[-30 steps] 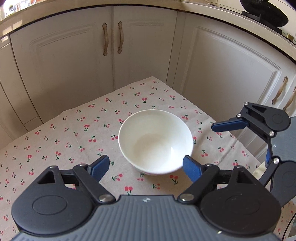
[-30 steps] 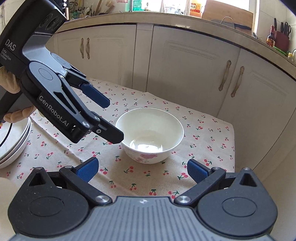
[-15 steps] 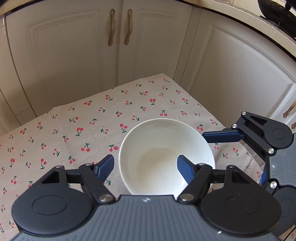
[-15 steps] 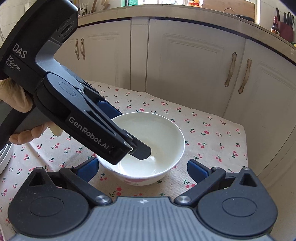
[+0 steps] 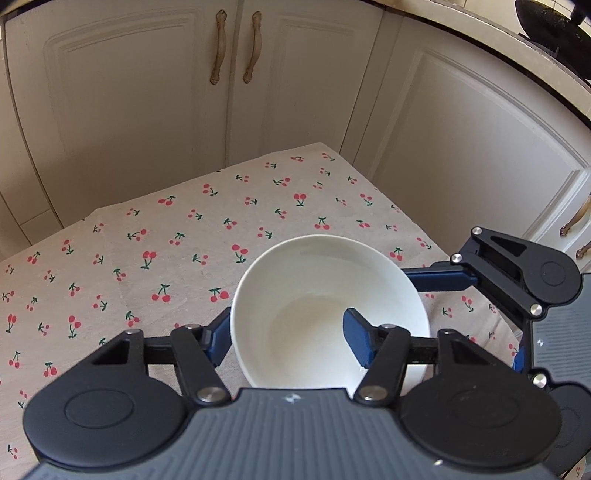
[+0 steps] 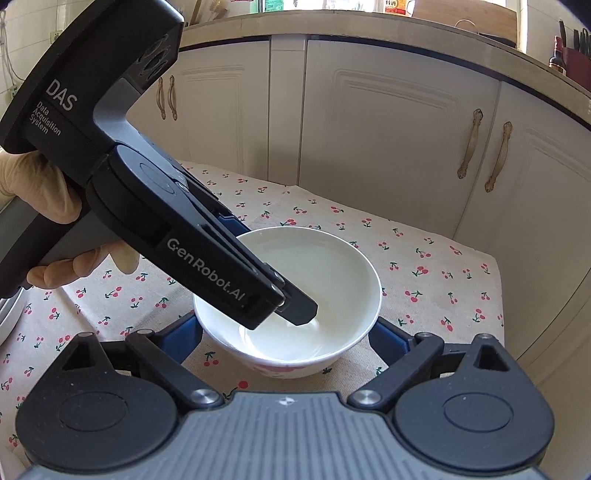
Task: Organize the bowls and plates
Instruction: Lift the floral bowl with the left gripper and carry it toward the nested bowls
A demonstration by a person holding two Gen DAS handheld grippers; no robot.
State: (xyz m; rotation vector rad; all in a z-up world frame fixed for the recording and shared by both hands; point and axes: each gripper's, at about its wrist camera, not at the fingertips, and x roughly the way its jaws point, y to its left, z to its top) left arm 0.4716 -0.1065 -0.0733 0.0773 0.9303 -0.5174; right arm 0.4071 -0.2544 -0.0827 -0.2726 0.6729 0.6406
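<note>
Left wrist view first: nearest is the left gripper, and it has just been closing. One blue pad sits inside the white bowl and the other presses on the outside, so the claw now pinches the bowl's near wall. Just past it, at the right edge, the right gripper reaches in, with one blue finger lying along the outside of the bowl's far right rim.

From the right wrist view, the right gripper stands wide, with a blue pad on each side of the bowl. Its jaws have just been closing a little, but I cannot tell if the pads touch the bowl yet. The left gripper comes down from the upper left, held by a person's hand in a pale glove.

The bowl is white and smooth inside, with a pink flower pattern low on its outside (only the right view shows that). It sits upright on the tablecloth, which is beige with little red cherries. A bit of stacked white plates shows at the left edge.

Farther back are cream cabinet doors with curly metal handles. Highest up is a countertop with bottles and a knife block.
</note>
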